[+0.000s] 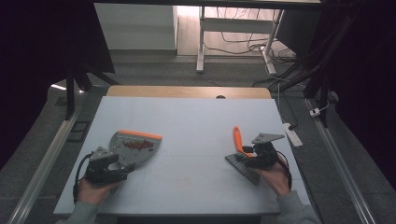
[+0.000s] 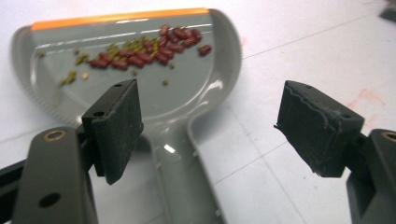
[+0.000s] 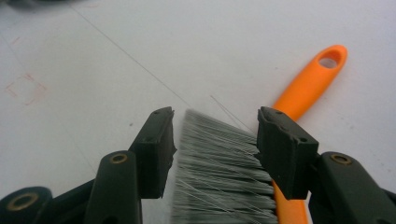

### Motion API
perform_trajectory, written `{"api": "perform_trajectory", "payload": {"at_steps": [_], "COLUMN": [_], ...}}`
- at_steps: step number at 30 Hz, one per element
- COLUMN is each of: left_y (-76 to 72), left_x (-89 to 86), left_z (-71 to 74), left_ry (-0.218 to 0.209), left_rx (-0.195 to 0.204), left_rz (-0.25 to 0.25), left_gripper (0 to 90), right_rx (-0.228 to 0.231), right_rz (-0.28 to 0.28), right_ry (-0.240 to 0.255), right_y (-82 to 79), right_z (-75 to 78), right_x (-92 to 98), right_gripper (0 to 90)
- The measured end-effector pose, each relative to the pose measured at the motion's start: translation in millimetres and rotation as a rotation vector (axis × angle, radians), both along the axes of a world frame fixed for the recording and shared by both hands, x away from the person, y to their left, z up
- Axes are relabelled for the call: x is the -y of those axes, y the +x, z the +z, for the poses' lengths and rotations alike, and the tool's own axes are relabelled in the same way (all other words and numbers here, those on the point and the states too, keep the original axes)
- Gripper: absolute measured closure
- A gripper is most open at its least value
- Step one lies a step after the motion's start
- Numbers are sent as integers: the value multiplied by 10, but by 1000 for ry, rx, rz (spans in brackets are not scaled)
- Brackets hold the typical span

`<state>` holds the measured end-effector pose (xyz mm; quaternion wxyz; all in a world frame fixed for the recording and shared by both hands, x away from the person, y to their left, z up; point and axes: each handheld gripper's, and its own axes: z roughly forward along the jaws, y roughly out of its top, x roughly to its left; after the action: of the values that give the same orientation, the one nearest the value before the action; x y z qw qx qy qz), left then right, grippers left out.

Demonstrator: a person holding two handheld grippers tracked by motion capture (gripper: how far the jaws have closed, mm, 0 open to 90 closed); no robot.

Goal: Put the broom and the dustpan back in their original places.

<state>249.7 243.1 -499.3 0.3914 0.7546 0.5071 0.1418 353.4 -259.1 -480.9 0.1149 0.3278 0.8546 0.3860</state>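
A grey dustpan [image 1: 135, 145] with an orange front lip lies on the white table [image 1: 196, 116] at the left, holding red beans [image 1: 138, 144] and small green grains. My left gripper [image 1: 121, 164] is just behind its handle. In the left gripper view that gripper [image 2: 210, 109] is open, with the dustpan handle [image 2: 182, 172] lying between and below its jaws and the beans [image 2: 149, 51] farther ahead. At the right lies a brush with an orange handle [image 1: 237, 138]. My right gripper [image 3: 215, 135] is open, its jaws on either side of the grey bristles [image 3: 219, 163]; the orange handle [image 3: 310, 81] runs past the right jaw.
A white power strip [image 1: 292, 134] lies off the table's right edge. A wooden strip [image 1: 187, 91] borders the far side. Beyond it stand desk legs and cables on the floor. The person's hands come in at the near edge.
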Motion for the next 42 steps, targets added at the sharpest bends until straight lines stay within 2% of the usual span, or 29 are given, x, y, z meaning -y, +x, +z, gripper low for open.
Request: {"api": "perform_trajectory", "payload": {"at_steps": [10,13,18,21,26,33,42], "left_y": [178,195,156,128,116,107,107], "left_x": [128,141,180,203,233,241,222], "left_z": [-31,-71,-89,-97,-104,-110,-115], "left_ry": [26,39,32,25,24,19,19], "left_rx": [1,-8,-12,-15,-22,-29,-30], "left_rz": [-144,-172,-221,-229,-229,-220,-217], "left_gripper": [232,232,232,233,233,233,233], "right_rx": [26,41,60,82,106,112,124], "right_rz": [39,49,60,70,62,56,71], "right_ry": [21,12,10,-2,13,15,13], "right_y": [-129,-172,-245,-299,-327,-295,-306], "right_z": [-28,-63,-106,-114,-108,-116,-103], "right_x": [-129,-168,-198,-179,-98,-39,-59], "right_gripper": [471,475,476,476,476,477,477]}}
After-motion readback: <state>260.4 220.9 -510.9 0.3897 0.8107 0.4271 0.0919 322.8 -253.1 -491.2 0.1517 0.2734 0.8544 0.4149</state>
